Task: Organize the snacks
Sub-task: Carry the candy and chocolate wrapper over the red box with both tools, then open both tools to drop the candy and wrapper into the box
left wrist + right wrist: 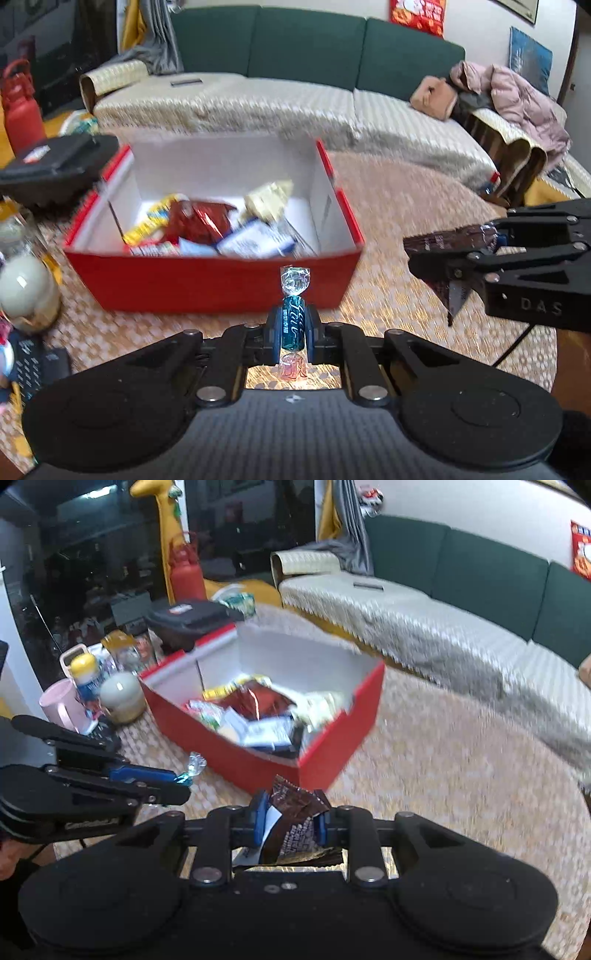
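Observation:
A red box (207, 280) with white inner walls stands on the patterned table, and it also shows in the right wrist view (258, 764). It holds several wrapped snacks (207, 229). My left gripper (293, 328) is shut on a teal twist-wrapped candy (293, 325), held upright just in front of the box's near wall; the candy also shows in the right wrist view (192, 770). My right gripper (291, 819) is shut on a dark brown snack packet (291, 823), held to the right of the box. That packet also shows in the left wrist view (447, 240).
A black case (55, 166), a red bottle (22, 110), a pale round jar (26, 291) and a pink mug (62, 705) crowd the table's left side. A sofa (295, 99) with a beige cover runs behind the table.

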